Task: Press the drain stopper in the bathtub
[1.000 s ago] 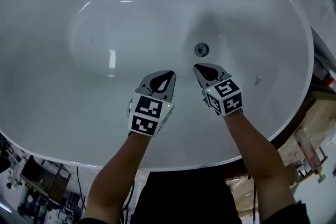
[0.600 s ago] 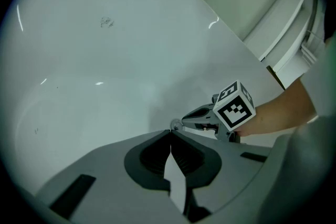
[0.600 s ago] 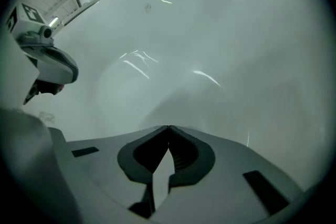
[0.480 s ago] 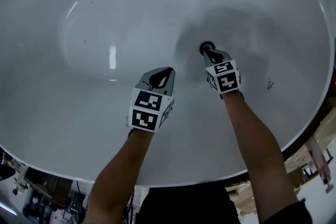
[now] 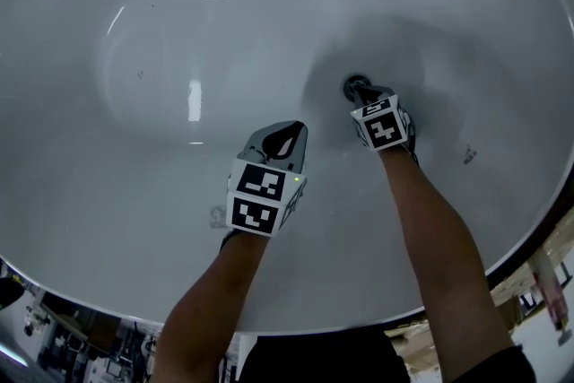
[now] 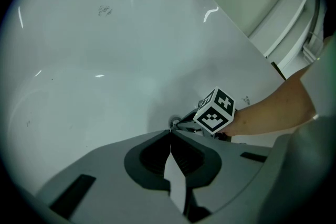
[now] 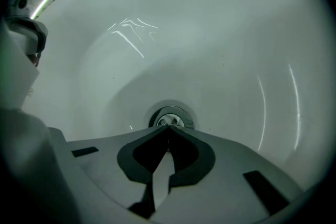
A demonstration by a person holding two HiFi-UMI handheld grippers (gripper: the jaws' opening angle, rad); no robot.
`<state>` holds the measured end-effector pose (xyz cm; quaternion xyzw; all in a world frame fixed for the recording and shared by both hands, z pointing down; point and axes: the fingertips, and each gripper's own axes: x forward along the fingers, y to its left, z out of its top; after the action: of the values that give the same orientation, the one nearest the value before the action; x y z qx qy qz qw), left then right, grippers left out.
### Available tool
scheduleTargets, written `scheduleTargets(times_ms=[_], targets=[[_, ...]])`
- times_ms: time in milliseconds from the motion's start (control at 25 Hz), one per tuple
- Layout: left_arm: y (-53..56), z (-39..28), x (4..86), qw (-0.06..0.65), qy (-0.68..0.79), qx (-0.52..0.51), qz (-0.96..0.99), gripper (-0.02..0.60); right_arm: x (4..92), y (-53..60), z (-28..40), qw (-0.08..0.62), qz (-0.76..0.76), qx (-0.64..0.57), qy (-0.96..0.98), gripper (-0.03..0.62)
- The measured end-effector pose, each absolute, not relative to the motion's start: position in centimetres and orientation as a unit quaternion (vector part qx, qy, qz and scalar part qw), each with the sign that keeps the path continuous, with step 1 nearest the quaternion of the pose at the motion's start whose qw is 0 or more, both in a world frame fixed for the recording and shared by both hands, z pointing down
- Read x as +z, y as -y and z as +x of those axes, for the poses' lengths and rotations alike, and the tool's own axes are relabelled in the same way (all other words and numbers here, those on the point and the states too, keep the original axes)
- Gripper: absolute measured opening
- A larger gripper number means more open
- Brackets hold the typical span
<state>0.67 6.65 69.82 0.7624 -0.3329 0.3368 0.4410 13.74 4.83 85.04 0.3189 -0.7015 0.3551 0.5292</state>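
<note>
White glossy enamel fills the head view: the bathtub [image 5: 134, 220] is a smooth oval bowl with soft light streaks on its curved walls and a few dark specks [image 5: 469, 155] to the right of the drain stopper [image 5: 355, 85]. The stopper is a small round metal piece at the low point of the basin, ringed by a grey shadow. My right gripper [image 5: 361, 92] reaches down to it, jaws drawn together, tips at the stopper. My left gripper [image 5: 294, 128] hangs above the enamel, to the left of the stopper and nearer to me, well apart from it. Past the tub's near rim, far below and left of the stopper, I can make out dim clutter [image 5: 63, 336] in the room, too dark to name.

From the left gripper view, the grey matte jaws are pressed together with nothing between them. Just beyond their tips sits the right gripper with its black-and-white marker cube, and the stopper peeks out beside it. Up and to the right of the stopper, beyond the tub's rim, stands another white curved fixture [image 6: 262, 2].

From the right gripper view, the jaws are closed tip to tip and hold nothing. Their point lies over the near edge of the stopper, which shows as a shiny chrome disc within a dark ring. Smooth, faintly reflective enamel curves up all round it.
</note>
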Motion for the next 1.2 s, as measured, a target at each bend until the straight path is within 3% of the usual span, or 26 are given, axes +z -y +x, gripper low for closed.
scheduleTargets(times_ms=[480, 760, 960, 1200], targets=[[-6.4, 0.9, 71.5, 0.452, 0.351, 0.328, 0.751, 0.018, 85.7, -5.3, 13.9, 0.578, 0.302, 0.315, 0.689, 0.020], [-6.3, -0.2, 68.9, 0.449, 0.361, 0.333, 0.746, 0.018, 84.0, -4.8, 13.9, 0.529, 0.322, 0.382, 0.686, 0.015], [-6.0, -1.2, 63.4, 0.439, 0.372, 0.330, 0.748, 0.018, 76.4, -5.2, 13.4, 0.492, 0.337, 0.369, 0.713, 0.014], [-4.8, -1.8, 51.5, 0.438, 0.400, 0.304, 0.746, 0.018, 60.0, -4.0, 12.6, 0.417, 0.364, 0.353, 0.754, 0.014]])
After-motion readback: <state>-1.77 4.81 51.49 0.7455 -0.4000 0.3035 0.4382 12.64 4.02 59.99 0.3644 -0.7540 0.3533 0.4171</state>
